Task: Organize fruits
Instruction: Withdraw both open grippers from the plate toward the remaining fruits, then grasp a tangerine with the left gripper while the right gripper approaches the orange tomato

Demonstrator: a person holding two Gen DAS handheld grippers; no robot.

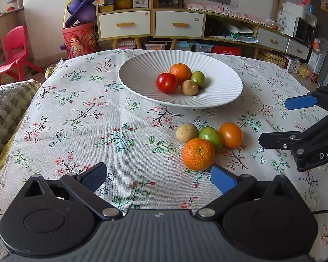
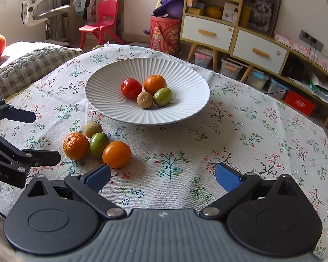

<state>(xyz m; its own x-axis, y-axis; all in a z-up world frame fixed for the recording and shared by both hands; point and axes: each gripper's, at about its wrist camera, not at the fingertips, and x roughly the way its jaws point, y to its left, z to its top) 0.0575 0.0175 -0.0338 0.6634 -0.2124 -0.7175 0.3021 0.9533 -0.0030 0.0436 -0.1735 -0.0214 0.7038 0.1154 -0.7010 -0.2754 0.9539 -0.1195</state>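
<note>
Eight fruits: four in the white ribbed plate [image 1: 225, 80], four loose on the worktop [image 1: 76, 113] with its floral cloth.
Plate count: one red tomato [image 1: 167, 83], one mandarin [image 1: 180, 72], one green fruit [image 1: 198, 78], one brown fruit [image 1: 189, 87], all bunched together and touching.
Loose count: one large mandarin [image 1: 198, 154], one orange tomato [image 1: 230, 135], one green oval fruit [image 1: 210, 135], one tan fruit [image 1: 186, 132], clustered on the cloth near the plate's front rim.
Left gripper [image 1: 158, 180]: jaws spread wide and holding nothing; the large mandarin sits just ahead of its right blue pad, outside the gap and off to the right.
Right gripper [image 2: 163, 178]: jaws likewise parted and empty; the orange tomato [image 2: 116, 154] lies just beyond its left pad, to the left of the gap.
Between the tools: the loose cluster lies between the two grippers, each visible at the edge of the other's view.
Long axis: the green oval fruit [image 2: 98, 144] tilts, its upper end leaning toward the plate [image 2: 185, 113]; the other loose fruits are round, showing no clear direction.
Stem mark: the large mandarin's stem dimple faces up.
</note>
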